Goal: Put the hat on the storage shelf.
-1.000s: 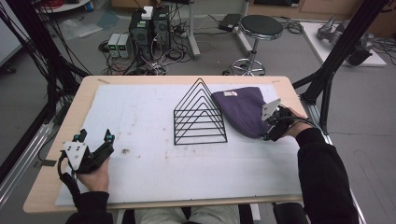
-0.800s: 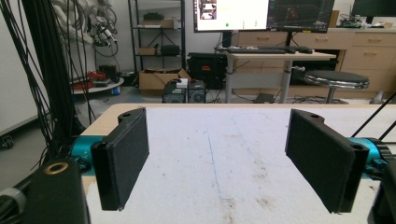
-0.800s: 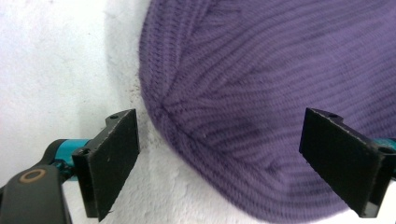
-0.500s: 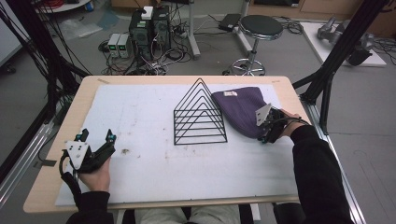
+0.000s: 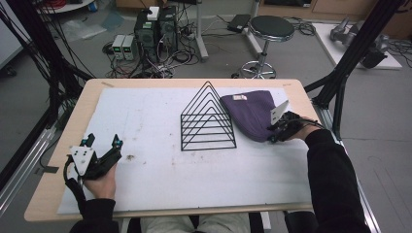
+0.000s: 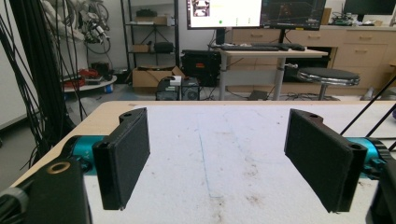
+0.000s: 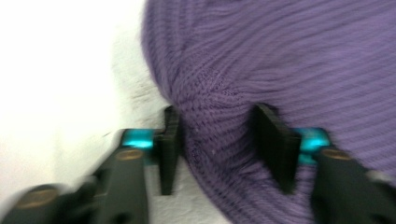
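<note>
On the right side of the worktop [image 5: 160, 194], the right gripper [image 5: 278, 132] has just been closing and now pinches a fold of the purple knit hat [image 5: 248, 112], which lies beside the black wire rack [image 5: 208, 119]. Near left, the left gripper [image 5: 103, 142] rests wide open, holding nothing.

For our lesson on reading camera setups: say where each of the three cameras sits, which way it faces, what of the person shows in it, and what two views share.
High view: above the person's side, looking forward and down on the table; both forearms, left gripper, right gripper.
Left gripper view: rides the left gripper, facing level across the table; jaws apart.
Right gripper view: rides the right gripper, close on the purple beanie; jaws pinching a fold.
Shared: high and right gripper views both show the beanie.
</note>
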`<state>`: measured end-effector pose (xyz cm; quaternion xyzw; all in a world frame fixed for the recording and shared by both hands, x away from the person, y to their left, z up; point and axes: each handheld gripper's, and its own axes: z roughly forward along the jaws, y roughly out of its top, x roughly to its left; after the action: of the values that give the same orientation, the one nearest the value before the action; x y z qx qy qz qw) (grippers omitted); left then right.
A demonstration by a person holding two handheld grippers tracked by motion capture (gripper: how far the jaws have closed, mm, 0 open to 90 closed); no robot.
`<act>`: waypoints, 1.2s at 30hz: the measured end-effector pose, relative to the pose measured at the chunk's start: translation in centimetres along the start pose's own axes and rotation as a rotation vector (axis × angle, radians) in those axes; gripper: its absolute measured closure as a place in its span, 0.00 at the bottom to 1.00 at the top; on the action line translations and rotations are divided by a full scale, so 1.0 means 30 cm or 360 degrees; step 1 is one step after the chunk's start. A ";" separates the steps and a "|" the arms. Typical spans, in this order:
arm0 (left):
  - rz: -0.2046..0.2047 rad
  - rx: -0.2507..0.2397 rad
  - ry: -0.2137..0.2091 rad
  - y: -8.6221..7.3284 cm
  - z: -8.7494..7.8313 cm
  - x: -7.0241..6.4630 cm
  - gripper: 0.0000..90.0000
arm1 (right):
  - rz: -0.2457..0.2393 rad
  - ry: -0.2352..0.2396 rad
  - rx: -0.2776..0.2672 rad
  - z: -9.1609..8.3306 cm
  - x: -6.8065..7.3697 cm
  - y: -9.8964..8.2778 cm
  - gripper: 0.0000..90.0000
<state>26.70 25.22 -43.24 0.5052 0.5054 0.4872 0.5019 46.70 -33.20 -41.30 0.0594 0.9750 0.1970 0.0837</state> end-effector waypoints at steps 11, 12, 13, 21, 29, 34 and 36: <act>-0.0015 -0.0010 0.0009 0.002 -0.010 0.007 0.26 | 0.0114 -0.0062 -0.0013 -0.023 0.023 0.020 0.89; -0.0009 -0.0008 0.0012 0.002 -0.011 0.010 0.26 | 0.0112 -0.0064 -0.0011 -0.025 0.024 0.022 0.89; -0.0009 -0.0008 0.0013 0.002 -0.011 0.010 0.26 | 0.0113 -0.0061 -0.0021 -0.025 0.024 0.022 0.89; -0.0016 -0.0006 0.0011 0.002 -0.010 0.011 0.26 | 0.0124 -0.0089 -0.0082 -0.047 0.022 0.022 0.89; -0.0016 -0.0005 0.0013 0.002 -0.010 0.011 0.26 | 0.0167 -0.0115 -0.0142 -0.078 0.024 0.021 0.89; -0.0015 -0.0008 0.0010 0.001 -0.009 0.009 0.26 | 0.0178 -0.0121 -0.0179 -0.092 0.025 0.024 0.89; -0.0017 -0.0005 0.0007 0.001 -0.009 0.009 0.26 | 0.0183 -0.0125 -0.0192 -0.100 0.028 0.029 0.89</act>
<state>26.43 25.49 -43.20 0.5008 0.5084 0.4864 0.5041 45.38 -33.40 -38.36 0.1179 0.9524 0.2573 0.1137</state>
